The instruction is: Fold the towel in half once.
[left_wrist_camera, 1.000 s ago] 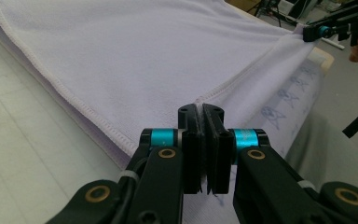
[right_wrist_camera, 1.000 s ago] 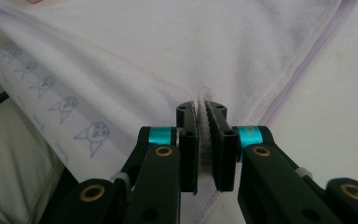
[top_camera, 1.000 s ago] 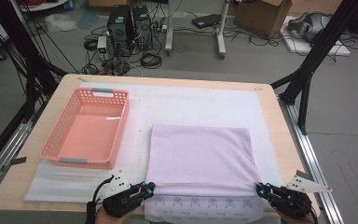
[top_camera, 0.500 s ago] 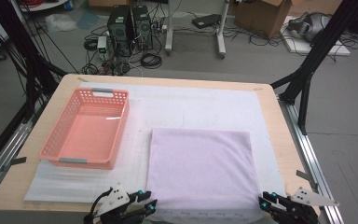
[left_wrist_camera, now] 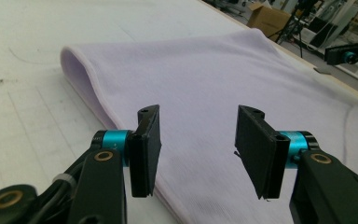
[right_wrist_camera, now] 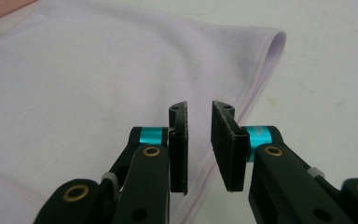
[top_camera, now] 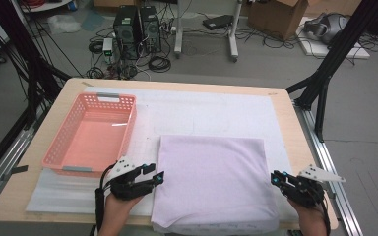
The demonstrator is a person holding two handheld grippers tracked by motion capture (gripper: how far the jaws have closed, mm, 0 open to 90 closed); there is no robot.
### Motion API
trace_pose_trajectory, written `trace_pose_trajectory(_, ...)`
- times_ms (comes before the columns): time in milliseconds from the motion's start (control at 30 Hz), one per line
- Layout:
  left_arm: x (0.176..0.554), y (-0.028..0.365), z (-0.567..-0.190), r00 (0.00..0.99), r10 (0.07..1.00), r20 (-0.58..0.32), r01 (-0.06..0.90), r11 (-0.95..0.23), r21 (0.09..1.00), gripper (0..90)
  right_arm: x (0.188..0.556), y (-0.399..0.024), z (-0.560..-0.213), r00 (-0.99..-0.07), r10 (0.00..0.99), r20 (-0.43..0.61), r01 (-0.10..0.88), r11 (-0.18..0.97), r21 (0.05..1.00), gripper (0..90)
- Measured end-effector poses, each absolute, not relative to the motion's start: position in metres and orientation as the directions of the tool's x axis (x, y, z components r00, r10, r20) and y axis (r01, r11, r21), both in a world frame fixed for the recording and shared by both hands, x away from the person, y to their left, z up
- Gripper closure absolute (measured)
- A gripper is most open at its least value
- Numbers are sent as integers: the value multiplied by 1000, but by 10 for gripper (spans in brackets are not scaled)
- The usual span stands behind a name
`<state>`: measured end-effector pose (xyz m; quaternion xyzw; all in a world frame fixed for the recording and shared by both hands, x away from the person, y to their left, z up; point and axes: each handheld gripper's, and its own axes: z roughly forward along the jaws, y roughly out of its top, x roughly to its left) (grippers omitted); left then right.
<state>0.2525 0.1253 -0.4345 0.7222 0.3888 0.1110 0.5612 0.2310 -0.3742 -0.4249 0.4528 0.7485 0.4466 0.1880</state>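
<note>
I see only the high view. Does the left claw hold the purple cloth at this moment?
Observer: No. In the left gripper view the left claw has just been opening its jaws, and nothing is between them. The purple cloth lies flat beyond.
Operator: And the right claw?
Observer: The right gripper view shows the right claw with a narrow gap. Its jaws have just been closing, with no cloth pinched.
Operator: Is the far edge of the cloth a fold?
Observer: Yes, the left gripper view shows a rounded fold there.
</note>
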Motion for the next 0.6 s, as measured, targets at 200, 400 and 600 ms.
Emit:
trace_pose_trajectory(200, 294, 114, -433, 664, 697, -270, 445, -79, 892, 541, 277, -365, -426, -532, 839, 109, 516, 219, 828, 758)
trace_pose_trajectory(400, 332, 104, -432, 628, 739, -243, 467, -108, 878, 587, 331, -350, -434, -522, 851, 56, 535, 276, 798, 769)
trace_pose_trajectory(600, 355, 99, -437, 583, 773, -251, 508, -106, 855, 607, 366, -349, -447, -482, 874, 56, 583, 273, 765, 792)
